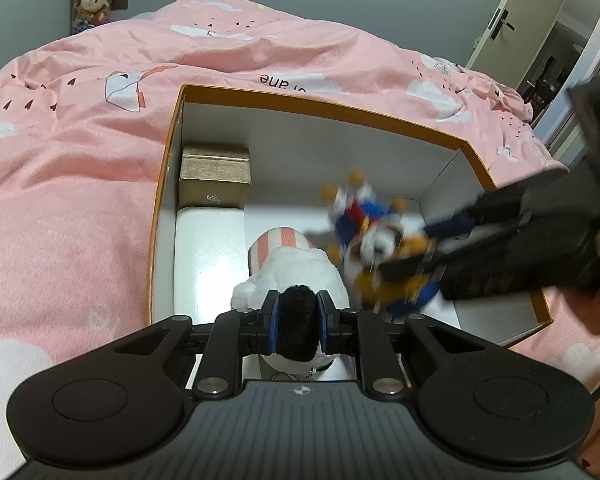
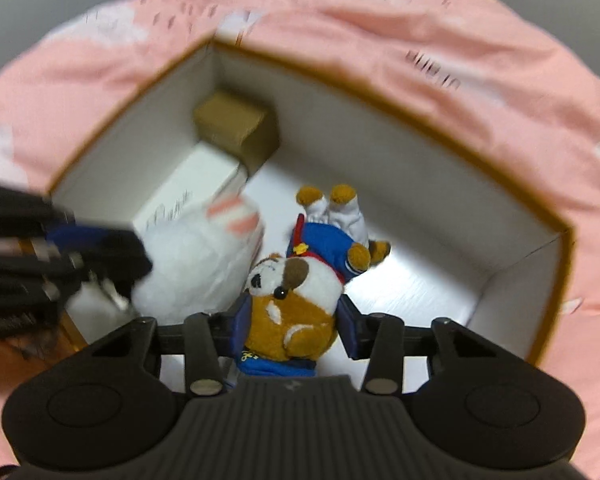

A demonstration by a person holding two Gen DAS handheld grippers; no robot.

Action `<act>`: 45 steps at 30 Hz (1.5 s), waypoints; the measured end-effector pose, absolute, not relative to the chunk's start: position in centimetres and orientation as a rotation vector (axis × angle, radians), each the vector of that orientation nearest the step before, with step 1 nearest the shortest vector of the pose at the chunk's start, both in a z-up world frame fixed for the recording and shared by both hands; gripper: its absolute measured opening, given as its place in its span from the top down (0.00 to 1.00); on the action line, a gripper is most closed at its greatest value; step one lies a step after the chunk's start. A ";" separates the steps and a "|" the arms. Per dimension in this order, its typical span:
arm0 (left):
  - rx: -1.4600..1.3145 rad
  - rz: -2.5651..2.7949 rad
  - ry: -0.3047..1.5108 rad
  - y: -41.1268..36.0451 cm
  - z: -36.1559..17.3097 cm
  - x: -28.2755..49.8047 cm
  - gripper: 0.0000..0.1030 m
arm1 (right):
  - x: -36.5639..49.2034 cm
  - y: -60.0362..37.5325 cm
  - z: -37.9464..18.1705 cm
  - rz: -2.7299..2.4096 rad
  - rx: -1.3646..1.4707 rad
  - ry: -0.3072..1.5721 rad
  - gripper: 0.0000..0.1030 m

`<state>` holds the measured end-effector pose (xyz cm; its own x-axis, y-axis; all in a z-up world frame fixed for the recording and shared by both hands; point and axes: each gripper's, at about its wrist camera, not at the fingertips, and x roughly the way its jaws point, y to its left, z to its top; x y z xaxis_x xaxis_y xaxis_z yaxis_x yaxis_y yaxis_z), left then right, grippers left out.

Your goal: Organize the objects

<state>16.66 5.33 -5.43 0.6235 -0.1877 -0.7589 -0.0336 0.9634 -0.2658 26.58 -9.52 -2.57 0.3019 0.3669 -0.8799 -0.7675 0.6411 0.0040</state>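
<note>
Dog plush [image 2: 296,300] between right jaws

My bed [image 1: 80,152] wears a rumpled pink duvet, and the open orange-rimmed box [image 1: 320,106] sits right on it.

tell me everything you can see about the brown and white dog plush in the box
The dog plush is a soft brown and white toy with a dark ear patch, black bead eyes and nose, a blue outfit with red trim, white legs and brown paws. It is head toward the right wrist camera, feet pointing away into the orange-rimmed box. Its head sits between the pads of the right gripper, which flank it closely; firm pressing cannot be confirmed. It lies against the white plush beside it.
</note>
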 end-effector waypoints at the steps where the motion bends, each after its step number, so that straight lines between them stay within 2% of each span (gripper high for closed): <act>1: -0.267 -0.090 0.896 5.3 -5.4 16.6 0.80 | 26.8 -9.7 -1.8 0.777 -0.450 0.975 0.55; 4: -0.264 -0.089 0.896 5.3 -5.3 16.6 0.80 | 27.3 -10.3 0.3 0.730 -0.407 0.886 0.55; 12: -0.260 -0.091 0.898 5.3 -5.4 16.7 0.80 | 26.4 -10.4 -2.2 0.743 -0.468 0.963 0.55; 21: -0.254 -0.091 0.900 5.2 -5.3 16.8 0.80 | 28.7 -11.1 -0.2 0.663 -0.356 0.876 0.56; 27: -0.256 -0.099 0.908 5.2 -5.3 16.7 0.80 | 26.4 -9.7 0.1 0.629 -0.346 0.799 0.57; 34: -0.261 -0.100 0.907 5.2 -5.3 16.7 0.80 | 25.8 -10.9 -0.9 0.757 -0.241 1.015 0.57; 45: -0.253 -0.096 0.916 5.1 -5.5 16.8 0.80 | 26.6 -11.2 -3.3 0.858 -0.275 1.167 0.57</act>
